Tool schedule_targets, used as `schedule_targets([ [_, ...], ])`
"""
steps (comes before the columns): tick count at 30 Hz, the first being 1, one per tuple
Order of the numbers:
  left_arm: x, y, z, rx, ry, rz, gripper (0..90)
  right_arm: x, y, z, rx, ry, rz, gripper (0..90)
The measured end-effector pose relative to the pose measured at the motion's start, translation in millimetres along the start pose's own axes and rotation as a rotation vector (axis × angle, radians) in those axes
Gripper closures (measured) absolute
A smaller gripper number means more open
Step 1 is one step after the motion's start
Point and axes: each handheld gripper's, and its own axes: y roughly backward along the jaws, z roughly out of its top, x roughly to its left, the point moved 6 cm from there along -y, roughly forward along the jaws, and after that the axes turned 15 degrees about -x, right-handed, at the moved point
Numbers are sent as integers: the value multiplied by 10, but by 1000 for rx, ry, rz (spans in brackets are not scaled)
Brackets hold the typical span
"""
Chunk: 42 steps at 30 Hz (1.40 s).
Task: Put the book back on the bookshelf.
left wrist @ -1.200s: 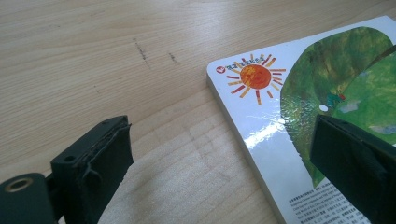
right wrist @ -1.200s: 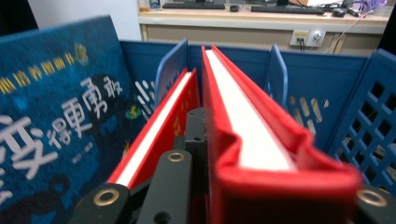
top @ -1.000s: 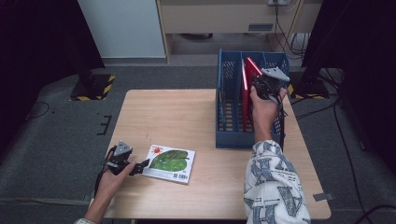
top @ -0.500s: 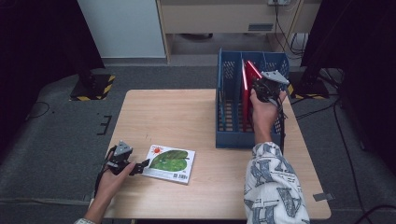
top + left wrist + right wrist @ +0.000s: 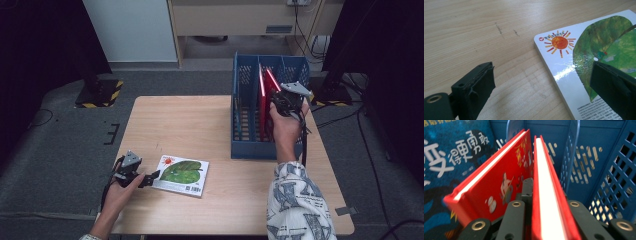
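A picture book (image 5: pixel 182 175) with a green leaf and an orange sun on its white cover (image 5: pixel 584 50) lies flat near the table's front left. My left gripper (image 5: pixel 150 176) rests just left of it, open. In the left gripper view (image 5: pixel 541 72) one jaw is over bare wood and the other over the cover's corner. At the back right stands a blue slotted rack (image 5: pixel 240 115). My right gripper (image 5: pixel 278 104) hangs over it, shut on the top edge of a red book (image 5: pixel 544 170) standing in a slot (image 5: pixel 273 81). A second red book (image 5: pixel 499 177) leans to its left.
A dark blue book (image 5: pixel 446 157) with white lettering stands in the rack's left part. Blue lattice dividers (image 5: pixel 571 157) and the rack wall (image 5: pixel 614 170) close in on the right of the held book. Bare wooden tabletop (image 5: pixel 180 125) spreads between the picture book and the rack.
My right hand has eased slightly down and towards me with the red book still gripped. The left gripper and the picture book have stayed put.
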Motion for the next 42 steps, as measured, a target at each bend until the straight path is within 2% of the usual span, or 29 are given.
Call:
schedule_targets([
  [12, -7, 10, 10, -2, 0, 3, 51, 38, 164, -37, 36, 11, 9, 764],
  [21, -18, 7, 14, -3, -4, 1, 51, 61, 208, 19, 30, 18, 12, 758],
  [26, -32, 5, 13, 1, -11, -4, 54, 26, 203, 26, 44, 24, -18, 787],
  [34, -24, 6, 12, -2, -3, -2, 55, 16, 144, 51, 21, 29, -47, 795],
  [42, -22, 2, 16, -4, -8, -5, 55, 37, -84, 160, -10, 46, -65, 795],
])
